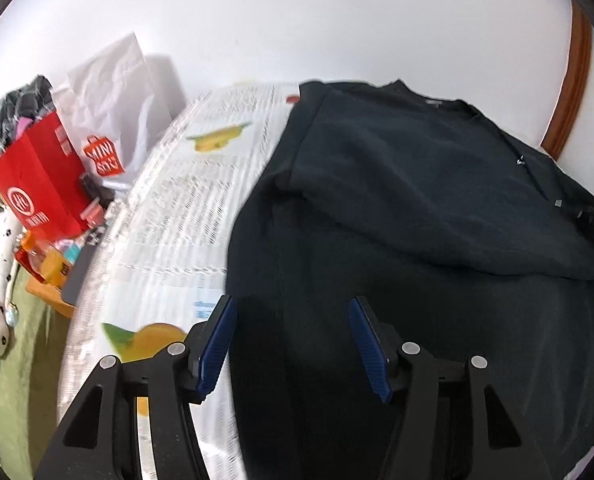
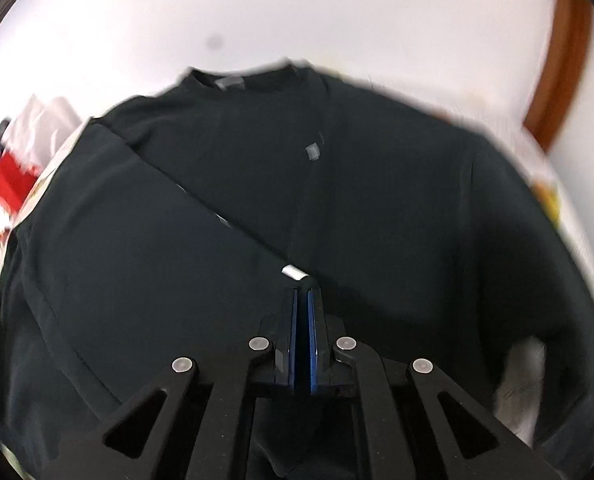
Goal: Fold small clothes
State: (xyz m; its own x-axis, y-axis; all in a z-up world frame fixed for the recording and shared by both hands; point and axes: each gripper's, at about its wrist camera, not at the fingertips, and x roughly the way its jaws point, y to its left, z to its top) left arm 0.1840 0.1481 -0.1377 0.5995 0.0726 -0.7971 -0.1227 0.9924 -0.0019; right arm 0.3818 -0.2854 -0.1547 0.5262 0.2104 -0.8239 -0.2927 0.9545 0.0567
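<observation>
So the dark sweatshirt (image 1: 437, 208) is lying flat on the bench (image 1: 185, 208), over a printed cloth with fruit pictures, neck end by the wall, and one side already looks folded across the body on a diagonal. Left tool (image 1: 289, 344) is spread with nothing between the pads, hovering over the near left edge of the fabric. Right tool (image 2: 303, 336) is pressed together and empty as far as I can see, sitting just short of a little white tag (image 2: 295, 272) on the fold edge.

My guess for doing the next fold well: grab both ends of one edge, lift evenly, lay it down without dragging the layer below.

Only the left view shows the red shopping bag (image 1: 41, 188) and clutter beside the bench. Only the right view shows the tag and the sweatshirt's right half.
</observation>
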